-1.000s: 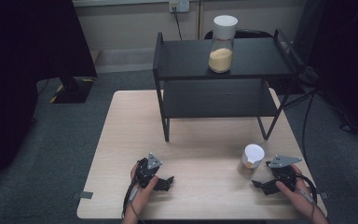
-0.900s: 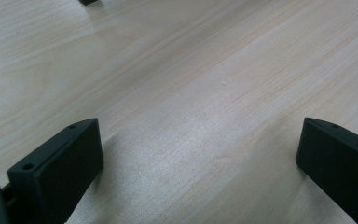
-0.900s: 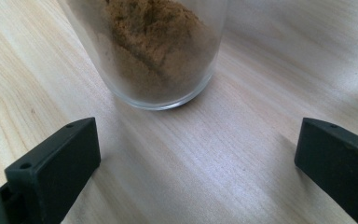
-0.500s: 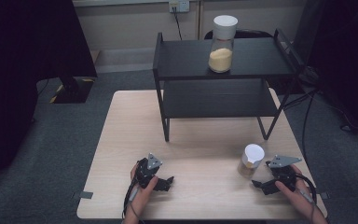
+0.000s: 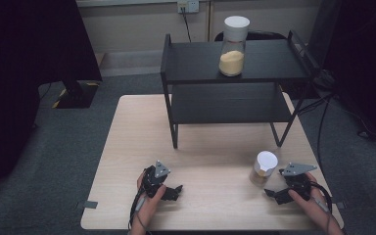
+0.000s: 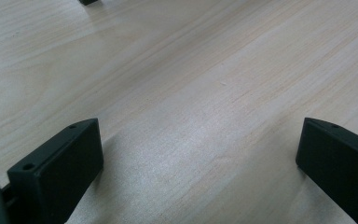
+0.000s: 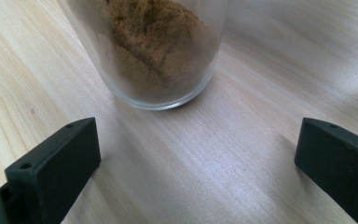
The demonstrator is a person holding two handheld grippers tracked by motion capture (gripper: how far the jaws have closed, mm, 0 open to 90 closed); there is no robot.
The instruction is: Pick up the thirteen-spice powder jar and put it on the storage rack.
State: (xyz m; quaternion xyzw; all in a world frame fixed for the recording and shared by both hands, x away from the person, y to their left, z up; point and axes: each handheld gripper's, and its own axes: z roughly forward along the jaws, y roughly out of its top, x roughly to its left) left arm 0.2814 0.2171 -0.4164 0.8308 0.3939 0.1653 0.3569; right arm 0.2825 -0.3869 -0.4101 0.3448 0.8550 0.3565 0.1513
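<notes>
A glass jar with a white lid holds brown powder and stands on the wooden table at the front right. My right gripper rests just beside it, open, with the jar's base close ahead of its jaws and not between them. At the front left my left gripper lies open on bare wood. A taller white-lidded jar with yellow powder stands on the top shelf of the black rack.
The black two-tier rack takes up the table's far half; its lower shelf is bare. Cables hang off the rack's right side. A dark panel stands on the floor at the left.
</notes>
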